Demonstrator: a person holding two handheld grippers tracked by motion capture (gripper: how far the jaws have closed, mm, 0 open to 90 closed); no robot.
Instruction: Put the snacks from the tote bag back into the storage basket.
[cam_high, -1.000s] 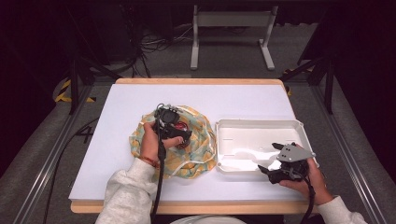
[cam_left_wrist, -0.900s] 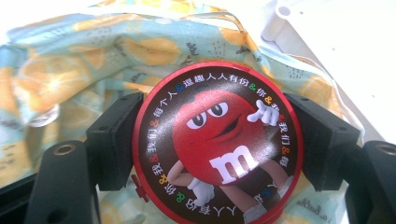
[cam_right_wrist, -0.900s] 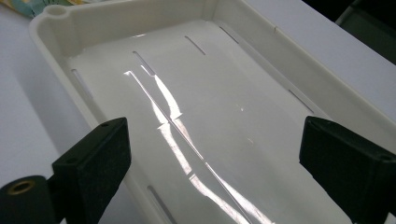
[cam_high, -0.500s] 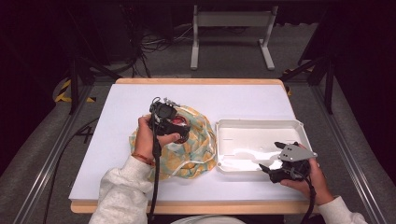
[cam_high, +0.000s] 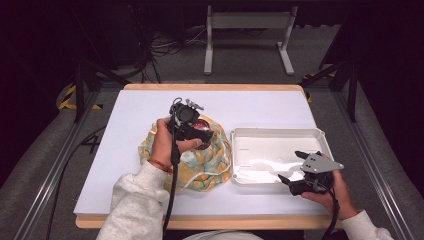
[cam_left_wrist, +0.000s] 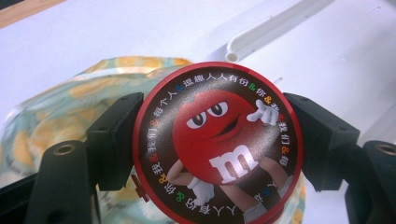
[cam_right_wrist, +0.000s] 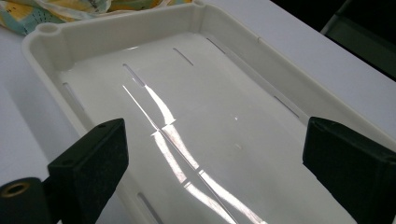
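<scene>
A round red tin with a red candy character on its lid sits between the black jaws of my left gripper, which is shut on its rim. In the high view that left gripper holds the tin lifted above the yellow-and-green patterned cloth bag. The bag lies under and behind the tin. My right gripper rests over the near right corner of the white plastic tray, jaws open with nothing between them. In the right gripper view the gripper looks into the bare tray.
The tray lies right of the bag on the white tabletop. A corner of the bag touches the tray's far edge. Dark floor, cables and a metal stand lie beyond the table's far edge.
My left gripper has risen with the tin out of the bag and shifted slightly right toward the tray. The right gripper has stayed put.
</scene>
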